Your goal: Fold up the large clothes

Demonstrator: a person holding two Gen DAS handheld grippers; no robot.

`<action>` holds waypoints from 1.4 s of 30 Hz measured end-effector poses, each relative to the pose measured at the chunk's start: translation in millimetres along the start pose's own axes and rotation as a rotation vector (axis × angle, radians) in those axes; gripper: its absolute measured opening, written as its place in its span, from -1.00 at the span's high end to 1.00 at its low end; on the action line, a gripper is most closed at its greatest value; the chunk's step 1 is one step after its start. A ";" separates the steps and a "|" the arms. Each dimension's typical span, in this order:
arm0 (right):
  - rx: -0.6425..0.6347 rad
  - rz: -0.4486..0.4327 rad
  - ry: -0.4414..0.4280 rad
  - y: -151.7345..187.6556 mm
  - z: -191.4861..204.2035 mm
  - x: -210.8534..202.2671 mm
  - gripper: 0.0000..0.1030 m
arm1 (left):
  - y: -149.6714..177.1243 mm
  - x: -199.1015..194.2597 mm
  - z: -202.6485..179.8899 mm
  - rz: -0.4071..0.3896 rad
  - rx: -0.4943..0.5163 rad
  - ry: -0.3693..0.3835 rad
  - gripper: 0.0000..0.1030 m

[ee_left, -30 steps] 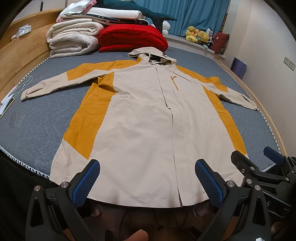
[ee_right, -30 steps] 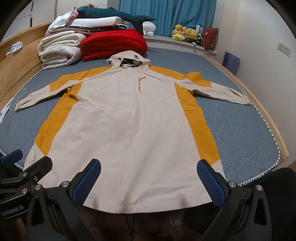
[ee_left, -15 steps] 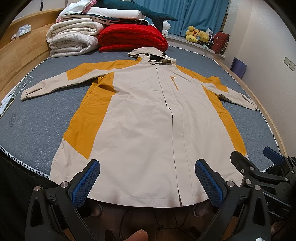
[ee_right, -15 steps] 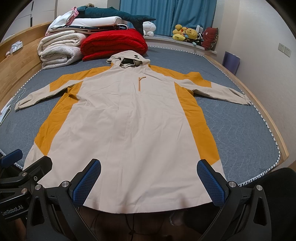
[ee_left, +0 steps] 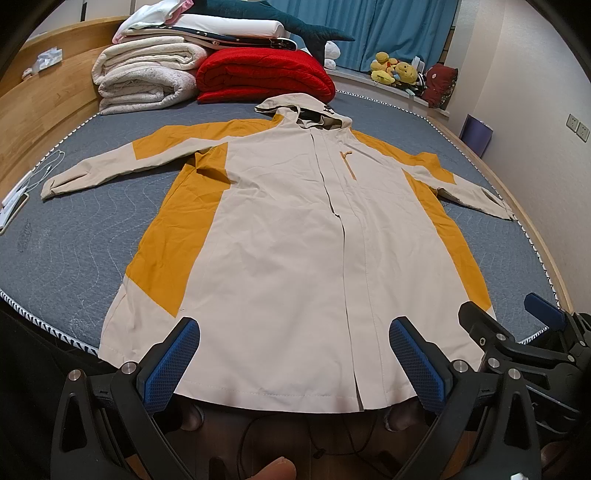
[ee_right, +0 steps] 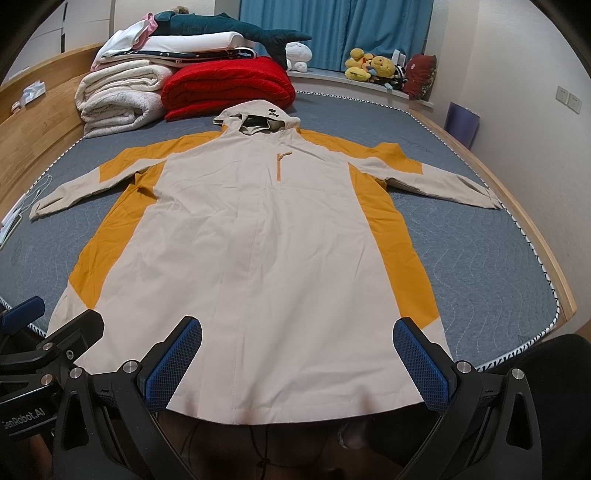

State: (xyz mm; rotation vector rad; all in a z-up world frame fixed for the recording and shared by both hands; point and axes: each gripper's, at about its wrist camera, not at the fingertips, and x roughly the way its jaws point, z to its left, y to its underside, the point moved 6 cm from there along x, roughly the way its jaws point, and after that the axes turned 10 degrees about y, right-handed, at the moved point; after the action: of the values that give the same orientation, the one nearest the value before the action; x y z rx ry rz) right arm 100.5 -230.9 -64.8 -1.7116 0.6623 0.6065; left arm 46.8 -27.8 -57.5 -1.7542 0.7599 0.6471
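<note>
Lying flat: one coat (ee_left: 295,240), two sleeves spread; left gripper (ee_left: 295,362) and right gripper (ee_right: 299,363) both spread wide, empty

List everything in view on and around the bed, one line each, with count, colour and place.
jacket: one, beige with mustard panels, spread flat on the bed, hood at the far end
bed: one, grey quilted cover, wooden frame
red quilt: one, folded, beyond the hood
white blankets: folded stack, far left
shark plush: one, teal, atop the bedding pile
stuffed toys: several, mostly yellow, on the window ledge
curtains: blue, back wall
cable: white, left bed edge
left gripper: fingers black with blue pads, open, over the hem
right gripper: same, open, over the hem
</note>
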 end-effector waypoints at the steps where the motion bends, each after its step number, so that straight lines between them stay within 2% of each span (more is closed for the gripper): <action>1: 0.000 0.000 0.000 0.1 0.1 0.1 -0.99 | 0.0 0.0 0.0 0.000 0.000 0.000 -0.98; 10: -0.006 0.002 -0.002 2.6 3.5 1.6 -0.99 | 0.2 -0.7 0.9 0.002 -0.005 0.000 -0.98; 16: -0.013 -0.006 0.004 0.7 6.2 2.7 -0.99 | -0.4 7.1 12.0 0.025 -0.057 -0.021 -0.98; 22: -0.028 0.012 -0.012 -7.8 10.7 12.8 -0.99 | -17.9 4.1 17.0 -0.007 -0.034 -0.050 -0.98; 24: -0.024 0.030 -0.031 -17.0 7.8 17.6 -0.99 | -32.0 -0.5 21.3 -0.036 -0.022 -0.067 -0.91; 27: -0.006 0.005 -0.042 -45.5 -2.5 20.3 -0.99 | -62.3 -7.1 33.2 -0.089 -0.016 -0.094 -0.78; 28: -0.001 -0.014 -0.045 -59.7 -5.8 20.8 -0.99 | -74.6 -9.2 38.5 -0.115 -0.022 -0.092 -0.67; 31: -0.008 -0.080 -0.047 -103.1 -8.7 21.7 -0.99 | -116.5 -13.5 57.6 -0.183 -0.023 -0.111 -0.55; 36: -0.077 -0.237 -0.039 -182.5 5.4 23.8 -0.99 | -184.2 -3.3 94.8 -0.203 -0.010 -0.166 -0.51; 42: -0.106 -0.343 -0.079 -264.5 27.6 35.8 -0.99 | -229.7 14.2 129.3 -0.224 -0.017 -0.228 -0.51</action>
State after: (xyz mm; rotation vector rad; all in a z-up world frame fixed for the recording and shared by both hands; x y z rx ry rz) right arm 310.6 -156.7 84.7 -1.8370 0.2737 0.4692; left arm 222.4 146.0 35.4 -1.7145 0.3962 0.6875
